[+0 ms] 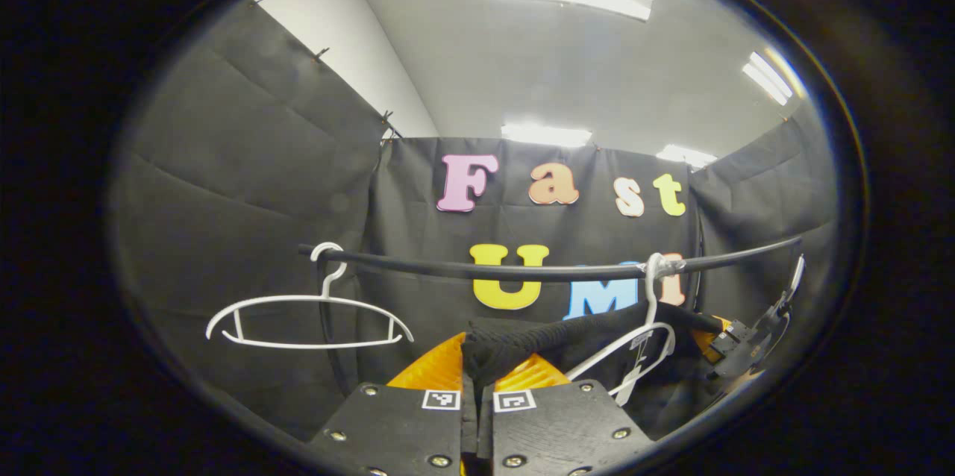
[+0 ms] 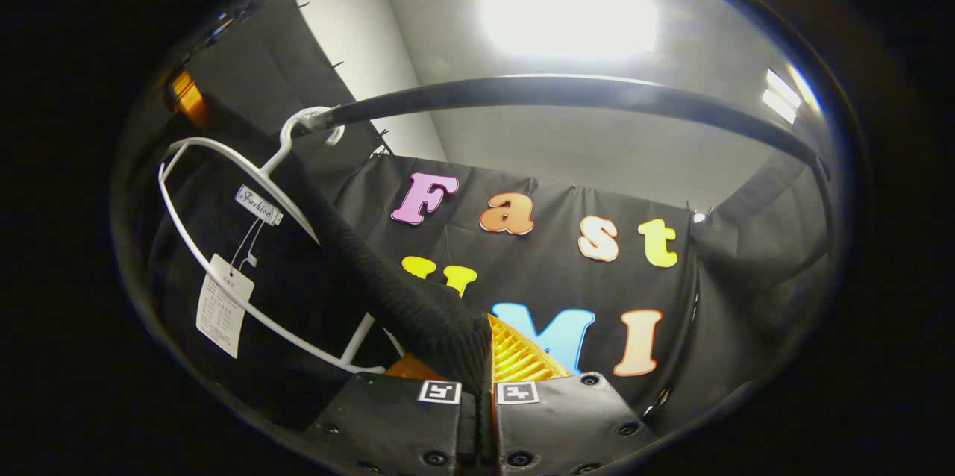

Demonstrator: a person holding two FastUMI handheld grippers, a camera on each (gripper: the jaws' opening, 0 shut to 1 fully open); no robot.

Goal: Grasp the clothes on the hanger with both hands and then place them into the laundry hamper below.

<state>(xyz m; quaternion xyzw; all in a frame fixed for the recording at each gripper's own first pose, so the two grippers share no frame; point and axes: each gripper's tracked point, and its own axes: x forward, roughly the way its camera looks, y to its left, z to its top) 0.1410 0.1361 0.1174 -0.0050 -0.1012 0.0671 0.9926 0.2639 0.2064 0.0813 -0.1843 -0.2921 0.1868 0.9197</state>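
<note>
Clothes, here one black knitted garment [image 1: 522, 342], hang from a white hanger on a black rail, pinched at both ends by the two grippers. In the left gripper view, going left to right: an empty white hanger [image 1: 306, 315] hangs by its hook near the left end of the rail [image 1: 537, 271], with the booth's black cloth wall behind it. At the bottom centre, the left gripper [image 1: 477, 368] has its two fingers closed together on a ribbed edge of the garment, which rises from between them and stretches off to the right. Further right, the second white hanger [image 1: 634, 345] hooks over the rail and carries the garment, tilted. At the far right edge, the right gripper [image 1: 746, 345] appears small and farther off, at the garment's other end. In the right gripper view, going left to right: the garment [image 2: 298, 289] fills the left side, with the white hanger [image 2: 224, 237] inside its neck and two paper tags [image 2: 222, 304] dangling. The hanger's hook sits over the rail [image 2: 567, 92], which arcs across the top. At the bottom centre, the right gripper [image 2: 477, 368] is clamped shut on a ribbed edge of the garment.
</note>
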